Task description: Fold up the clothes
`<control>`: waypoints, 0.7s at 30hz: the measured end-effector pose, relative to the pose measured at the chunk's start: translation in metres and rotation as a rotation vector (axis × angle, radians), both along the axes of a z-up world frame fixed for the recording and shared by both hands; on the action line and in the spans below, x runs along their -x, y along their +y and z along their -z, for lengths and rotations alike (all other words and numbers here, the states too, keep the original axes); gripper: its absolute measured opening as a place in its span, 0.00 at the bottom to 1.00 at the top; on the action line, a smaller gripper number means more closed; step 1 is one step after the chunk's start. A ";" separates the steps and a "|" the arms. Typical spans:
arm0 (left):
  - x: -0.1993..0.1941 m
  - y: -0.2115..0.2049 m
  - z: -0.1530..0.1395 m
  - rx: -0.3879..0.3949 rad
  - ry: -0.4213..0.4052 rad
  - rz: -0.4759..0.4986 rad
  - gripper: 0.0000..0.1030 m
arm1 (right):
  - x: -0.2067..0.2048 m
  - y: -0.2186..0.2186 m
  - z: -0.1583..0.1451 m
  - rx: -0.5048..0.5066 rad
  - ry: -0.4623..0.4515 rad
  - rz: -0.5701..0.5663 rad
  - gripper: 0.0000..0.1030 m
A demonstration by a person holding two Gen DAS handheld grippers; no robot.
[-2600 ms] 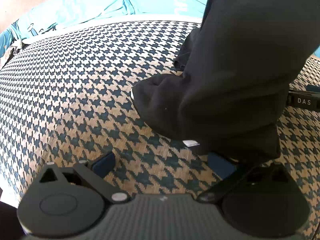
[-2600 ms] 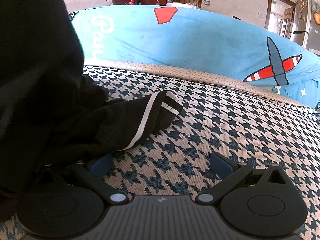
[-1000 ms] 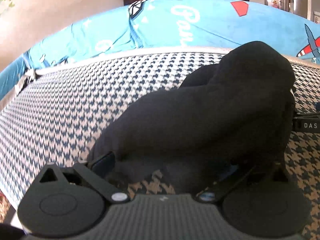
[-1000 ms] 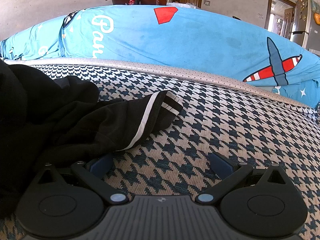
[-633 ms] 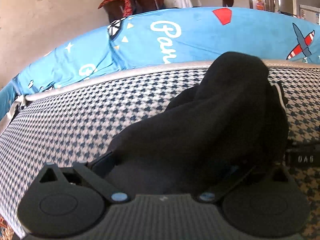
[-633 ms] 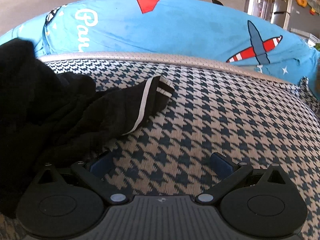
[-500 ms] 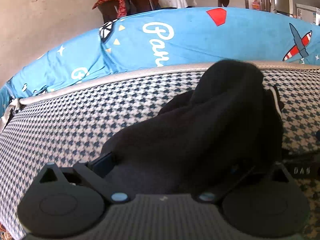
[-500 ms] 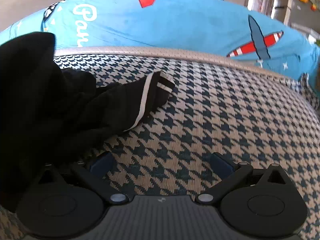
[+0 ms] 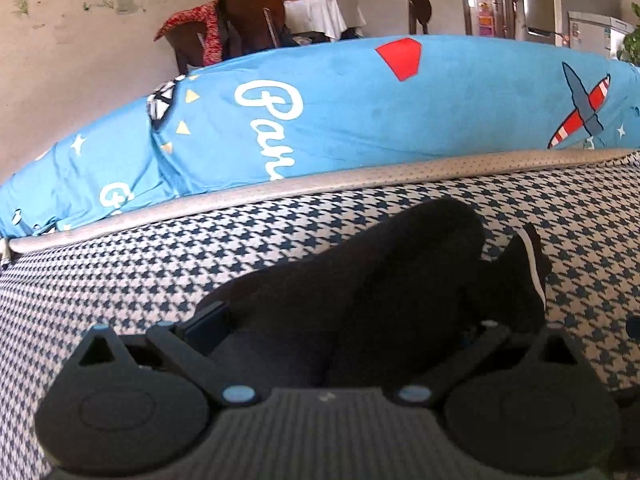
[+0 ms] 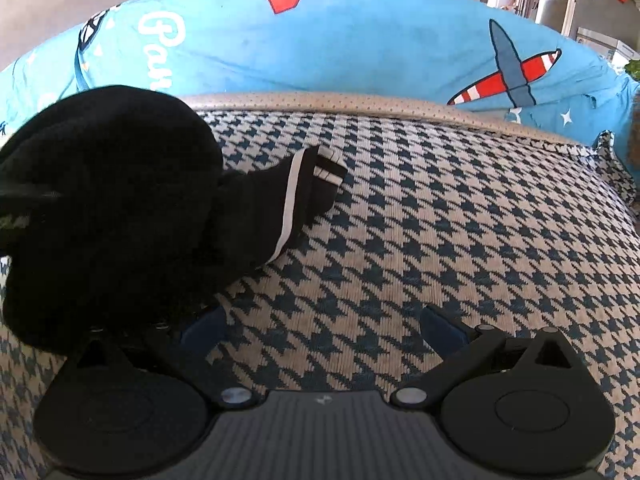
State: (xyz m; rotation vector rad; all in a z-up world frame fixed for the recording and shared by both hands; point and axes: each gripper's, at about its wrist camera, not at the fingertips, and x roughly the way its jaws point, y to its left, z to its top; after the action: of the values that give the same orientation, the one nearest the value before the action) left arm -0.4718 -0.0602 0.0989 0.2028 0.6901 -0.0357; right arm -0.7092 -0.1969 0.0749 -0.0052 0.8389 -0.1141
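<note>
1. The left gripper (image 9: 340,328) stands with its jaws wide apart, low over the houndstooth surface (image 9: 120,272).
2. A black garment (image 9: 360,292) lies bunched on that surface, filling the gap between the left jaws and spreading ahead of them; whether the jaws press on the cloth cannot be told, since the dark folds hide the right-hand finger.
3. The garment's cuff (image 9: 534,264), edged with a white stripe, sticks up ahead and to the right of the left jaws.
4. The right gripper (image 10: 324,330) also has its jaws spread wide, and only bare houndstooth shows between them.
5. In the right wrist view the black garment (image 10: 112,208) rises in a mound ahead and to the left of the jaws, its lower edge reaching the left-hand finger (image 10: 204,328) and covering the link behind it.
6. The striped cuff (image 10: 316,184) points forward, ahead of the right jaws and slightly left of their centre, lying flat on the pattern.
7. Beyond both pairs of jaws, a beige piped edge (image 10: 360,102) bounds the houndstooth surface, and a blue printed cover (image 10: 360,40) with a red-and-white plane rises behind it.
</note>
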 end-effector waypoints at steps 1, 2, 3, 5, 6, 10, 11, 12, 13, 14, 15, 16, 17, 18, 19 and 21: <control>0.026 0.004 -0.008 0.011 0.008 -0.004 1.00 | 0.000 0.000 -0.001 -0.005 -0.005 0.001 1.00; 0.028 0.009 -0.010 0.023 0.019 -0.004 1.00 | 0.000 0.001 -0.001 -0.009 -0.003 0.002 1.00; 0.011 0.014 -0.010 0.034 0.030 -0.003 1.00 | 0.000 0.001 -0.001 -0.012 -0.001 0.002 1.00; 0.006 0.017 -0.010 0.041 0.048 -0.007 1.00 | 0.000 0.002 0.000 -0.018 0.004 0.003 1.00; 0.010 0.017 -0.011 0.044 0.052 -0.010 1.00 | 0.000 0.003 0.000 -0.021 0.006 0.004 1.00; 0.013 0.018 -0.020 0.051 0.051 -0.005 1.00 | -0.001 0.003 0.000 -0.025 0.007 0.008 1.00; 0.017 0.020 -0.022 0.053 0.047 0.002 1.00 | -0.001 0.003 -0.001 -0.027 0.004 0.008 1.00; 0.021 0.024 -0.024 0.061 0.042 0.007 1.00 | -0.001 0.003 -0.001 -0.029 0.002 0.007 1.00; 0.026 0.030 -0.026 0.072 0.036 0.010 1.00 | -0.001 0.003 -0.002 -0.028 0.003 0.007 1.00; 0.031 0.034 -0.028 0.085 0.031 0.013 1.00 | -0.001 0.004 -0.001 -0.027 0.004 0.008 1.00; 0.037 0.038 -0.031 0.098 0.026 0.017 1.00 | -0.001 0.004 -0.001 -0.026 0.005 0.008 1.00; 0.043 0.040 -0.033 0.109 0.023 0.018 1.00 | -0.001 0.005 -0.002 -0.026 0.007 0.008 1.00; 0.050 0.042 -0.036 0.118 0.021 0.018 1.00 | 0.000 0.005 -0.002 -0.028 0.009 0.007 1.00; 0.054 0.043 -0.039 0.122 0.019 0.014 1.00 | 0.000 0.006 -0.002 -0.029 0.011 0.007 1.00; 0.055 0.044 -0.041 0.121 0.016 0.008 1.00 | -0.001 0.004 -0.002 -0.030 0.010 0.006 1.00; 0.056 0.045 -0.042 0.114 0.011 -0.005 1.00 | 0.000 0.005 -0.003 -0.029 0.007 0.003 1.00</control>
State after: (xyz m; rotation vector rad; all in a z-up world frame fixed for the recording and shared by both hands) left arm -0.5279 -0.0148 0.1405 0.0911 0.6972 -0.0714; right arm -0.7095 -0.1917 0.0779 0.0229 0.8473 -0.1051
